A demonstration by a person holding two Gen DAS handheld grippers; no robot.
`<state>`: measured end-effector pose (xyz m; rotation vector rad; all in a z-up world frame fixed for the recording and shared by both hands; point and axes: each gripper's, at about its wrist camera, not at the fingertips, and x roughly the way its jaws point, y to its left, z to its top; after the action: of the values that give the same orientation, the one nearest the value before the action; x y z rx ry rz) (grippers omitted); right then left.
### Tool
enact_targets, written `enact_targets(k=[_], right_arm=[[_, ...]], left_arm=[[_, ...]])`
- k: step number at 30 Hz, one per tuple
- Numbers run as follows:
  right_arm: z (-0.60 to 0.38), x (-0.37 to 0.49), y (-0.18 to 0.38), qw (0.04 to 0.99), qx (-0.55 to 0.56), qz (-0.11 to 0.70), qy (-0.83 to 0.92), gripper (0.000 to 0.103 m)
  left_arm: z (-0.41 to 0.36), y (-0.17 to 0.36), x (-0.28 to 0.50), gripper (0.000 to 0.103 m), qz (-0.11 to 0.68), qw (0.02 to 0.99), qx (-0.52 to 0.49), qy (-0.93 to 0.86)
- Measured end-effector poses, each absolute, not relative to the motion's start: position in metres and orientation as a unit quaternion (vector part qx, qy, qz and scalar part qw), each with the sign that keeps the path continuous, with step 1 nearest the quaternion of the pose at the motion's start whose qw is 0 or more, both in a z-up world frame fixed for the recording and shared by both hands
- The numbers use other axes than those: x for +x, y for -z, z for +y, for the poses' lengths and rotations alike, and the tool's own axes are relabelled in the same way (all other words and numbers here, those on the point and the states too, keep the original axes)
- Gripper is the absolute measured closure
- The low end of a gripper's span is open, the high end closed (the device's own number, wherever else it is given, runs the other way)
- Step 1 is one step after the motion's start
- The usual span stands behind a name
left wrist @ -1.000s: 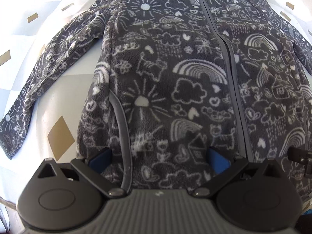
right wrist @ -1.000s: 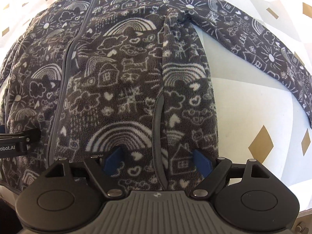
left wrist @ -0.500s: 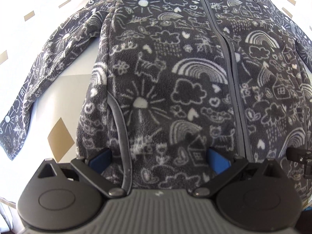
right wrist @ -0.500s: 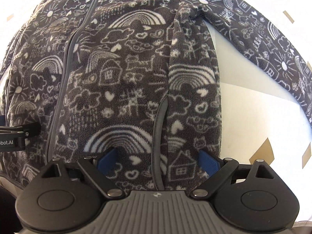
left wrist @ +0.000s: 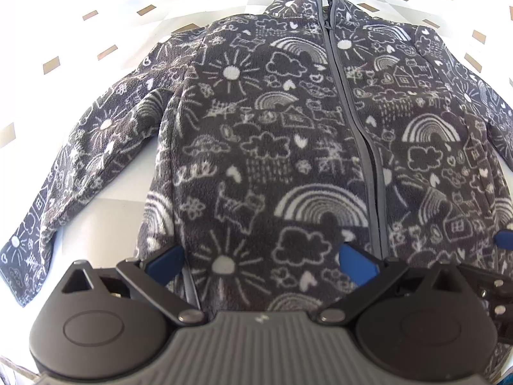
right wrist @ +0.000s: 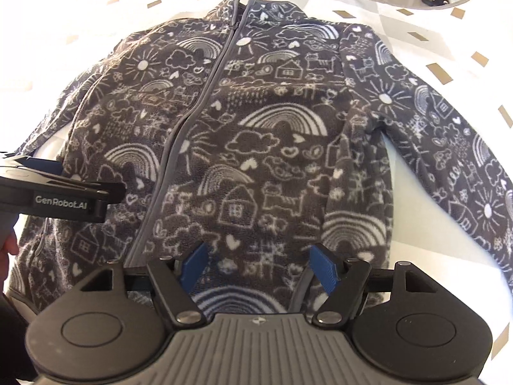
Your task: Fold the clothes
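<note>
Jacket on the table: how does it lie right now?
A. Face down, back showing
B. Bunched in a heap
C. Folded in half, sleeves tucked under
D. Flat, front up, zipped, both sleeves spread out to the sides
D: the jacket lies flat with its closed zipper facing up, and one sleeve and the other sleeve angle outward on the table.

Both wrist cameras are looking from the hem end of the dark grey fleece jacket with white doodle print (left wrist: 272,160) toward its collar, sitting close above the fabric. The left view is sitting left of the grey zipper (left wrist: 356,122), the right view right of it, and both are sharing the zipped front.
</note>
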<state>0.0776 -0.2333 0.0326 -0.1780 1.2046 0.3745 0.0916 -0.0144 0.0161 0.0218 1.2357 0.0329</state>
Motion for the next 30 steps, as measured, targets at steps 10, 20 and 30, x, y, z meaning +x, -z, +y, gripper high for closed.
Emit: enact_targets(k=[10, 20, 30], right_arm=[[-0.237, 0.083, -0.023, 0.8, -0.076, 0.568, -0.181, 0.036], [-0.248, 0.081, -0.024, 0.804, -0.072, 0.566, -0.169, 0.037], [-0.266, 0.088, -0.021, 0.799, -0.041, 0.585, -0.133, 0.035]], left_arm=[[-0.015, -0.006, 0.097, 0.0, 0.584, 0.811, 0.023, -0.013], [-0.012, -0.005, 0.099, 0.0, 0.577, 0.816, 0.023, -0.014], [-0.01, -0.005, 0.101, 0.0, 0.574, 0.818, 0.019, -0.021]])
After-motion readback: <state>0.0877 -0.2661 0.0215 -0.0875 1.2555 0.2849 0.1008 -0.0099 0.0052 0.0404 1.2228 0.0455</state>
